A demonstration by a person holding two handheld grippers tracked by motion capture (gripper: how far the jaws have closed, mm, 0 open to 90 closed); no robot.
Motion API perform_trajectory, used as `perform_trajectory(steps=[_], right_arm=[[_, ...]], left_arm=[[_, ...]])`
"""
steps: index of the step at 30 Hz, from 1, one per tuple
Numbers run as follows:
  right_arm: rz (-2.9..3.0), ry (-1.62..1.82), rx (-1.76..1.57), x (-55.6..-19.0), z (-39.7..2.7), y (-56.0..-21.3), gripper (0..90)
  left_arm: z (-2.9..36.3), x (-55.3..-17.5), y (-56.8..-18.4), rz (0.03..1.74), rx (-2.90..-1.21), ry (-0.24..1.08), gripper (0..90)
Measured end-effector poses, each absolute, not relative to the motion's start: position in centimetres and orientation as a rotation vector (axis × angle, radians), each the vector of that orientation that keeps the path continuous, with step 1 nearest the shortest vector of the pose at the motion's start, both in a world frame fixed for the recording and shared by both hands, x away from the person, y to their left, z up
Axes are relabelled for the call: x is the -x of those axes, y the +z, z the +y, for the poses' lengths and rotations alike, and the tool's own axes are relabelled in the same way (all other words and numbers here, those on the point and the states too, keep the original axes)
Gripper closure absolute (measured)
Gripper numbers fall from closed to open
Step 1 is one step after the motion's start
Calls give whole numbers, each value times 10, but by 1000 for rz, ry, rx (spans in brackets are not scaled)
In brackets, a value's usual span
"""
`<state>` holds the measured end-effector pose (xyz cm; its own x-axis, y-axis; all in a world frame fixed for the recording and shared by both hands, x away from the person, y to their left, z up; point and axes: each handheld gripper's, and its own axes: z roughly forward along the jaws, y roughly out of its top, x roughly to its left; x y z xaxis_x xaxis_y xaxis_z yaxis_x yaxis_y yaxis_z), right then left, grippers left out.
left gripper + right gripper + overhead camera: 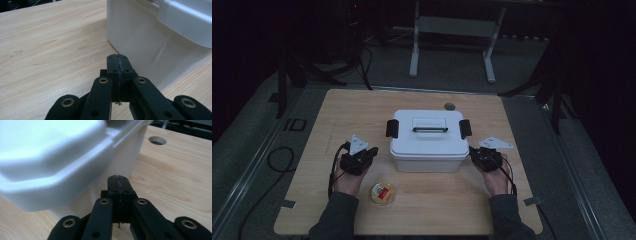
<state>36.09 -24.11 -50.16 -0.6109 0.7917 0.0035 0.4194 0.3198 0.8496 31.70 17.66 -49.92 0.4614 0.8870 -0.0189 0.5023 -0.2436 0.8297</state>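
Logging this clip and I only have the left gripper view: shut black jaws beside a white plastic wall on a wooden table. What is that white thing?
Observer: A white rectangular plastic box, its lid on, with a black clasp at each end.
Operator: Where is the other tool?
Observer: The right tool sits at the box's right end, jaws shut on nothing; the left tool mirrors it at the left end.
Operator: Anything else on the table?
Observer: A small round yellow container with a red label lies near the front edge, beside the left hand.
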Motion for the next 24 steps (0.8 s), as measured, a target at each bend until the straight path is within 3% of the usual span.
perform_trajectory(steps=[17, 24], right_arm=[[2237, 1235, -977, -342, -232, -504, 896], [2203, 1199, -1013, -335, -244, -505, 790]], left_arm=[[171, -330, -497, 1115, -1898, 559, 894], [159, -343, -501, 1072, -1916, 503, 896]])
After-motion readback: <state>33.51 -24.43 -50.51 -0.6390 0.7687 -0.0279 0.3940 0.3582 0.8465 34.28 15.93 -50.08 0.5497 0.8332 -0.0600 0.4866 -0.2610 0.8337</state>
